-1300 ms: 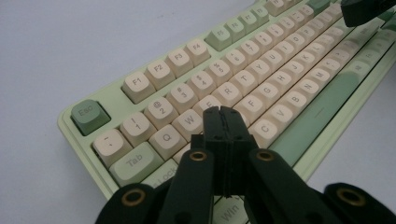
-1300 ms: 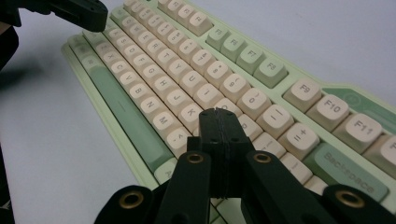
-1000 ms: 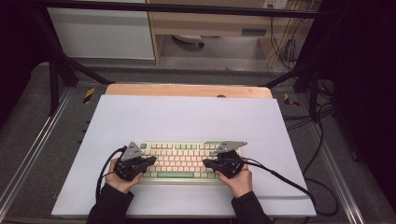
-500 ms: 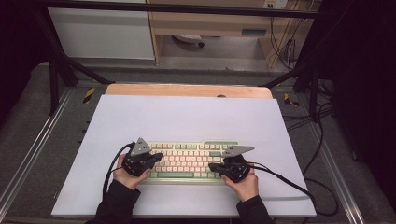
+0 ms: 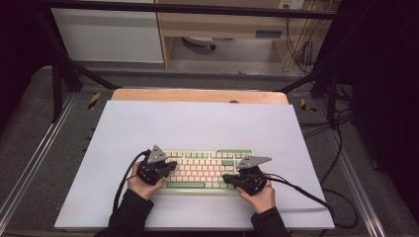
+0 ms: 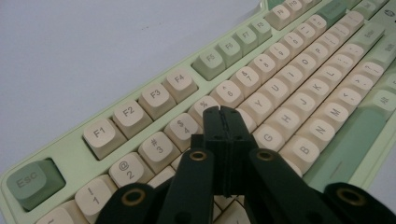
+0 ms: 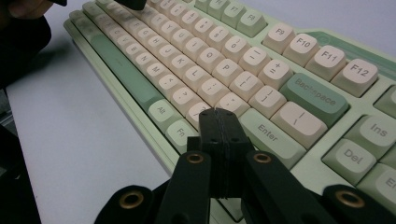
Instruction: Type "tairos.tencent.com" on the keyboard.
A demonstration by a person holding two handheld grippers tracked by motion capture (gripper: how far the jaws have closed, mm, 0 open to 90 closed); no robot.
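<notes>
keyboard [image 5: 205,170] on table [image 5: 197,118] — near edge

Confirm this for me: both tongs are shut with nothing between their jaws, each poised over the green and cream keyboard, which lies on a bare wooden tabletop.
One thing is off: the keyboard lies on a white sheet covering the table, not on bare wood, as the high view shows. The rest holds: the left tongs and right tongs are both shut and empty over the keys.

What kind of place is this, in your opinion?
Probably a lab recording station, not an office: a pale green keyboard with cream keys lies alone on a plain white tabletop framed by black metal bars, with loose cables on the grey floor.
</notes>
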